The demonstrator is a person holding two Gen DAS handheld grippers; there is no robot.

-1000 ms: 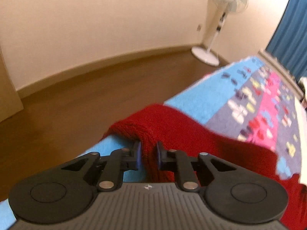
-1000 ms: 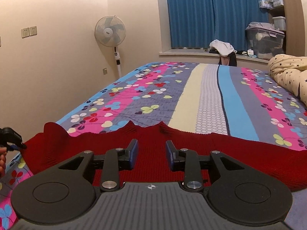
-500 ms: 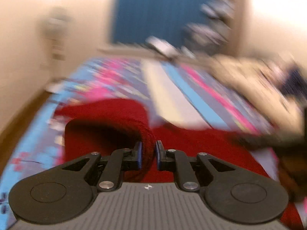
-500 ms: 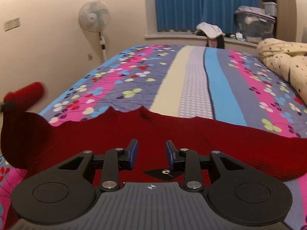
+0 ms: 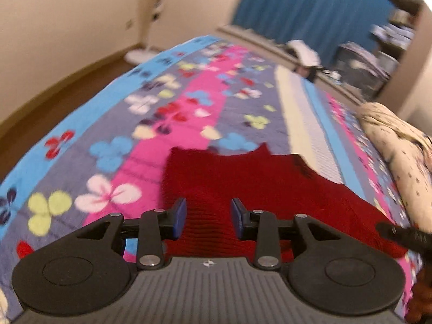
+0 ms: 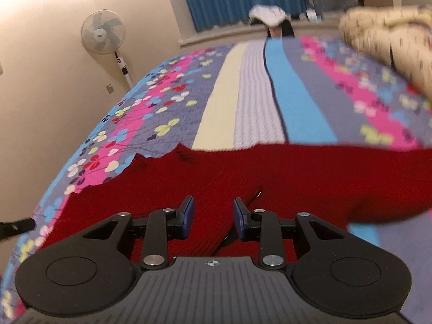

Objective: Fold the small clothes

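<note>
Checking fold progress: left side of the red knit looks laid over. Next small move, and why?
Probably draw the left gripper clear. Its fingers are opening with nothing pinched, and the red knit lies flat on the bedspread below them. The right gripper hangs open over the unfolded right stretch, likely the next pick.

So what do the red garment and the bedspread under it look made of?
Red garment: looks like knitted yarn, matte, with fine ribbing visible near the fingers. Bedspread: probably woven or quilted cloth, matte, with printed flowers and a bumpy textured pale stripe.

Left gripper, jaws opening, above red knit garment
</note>
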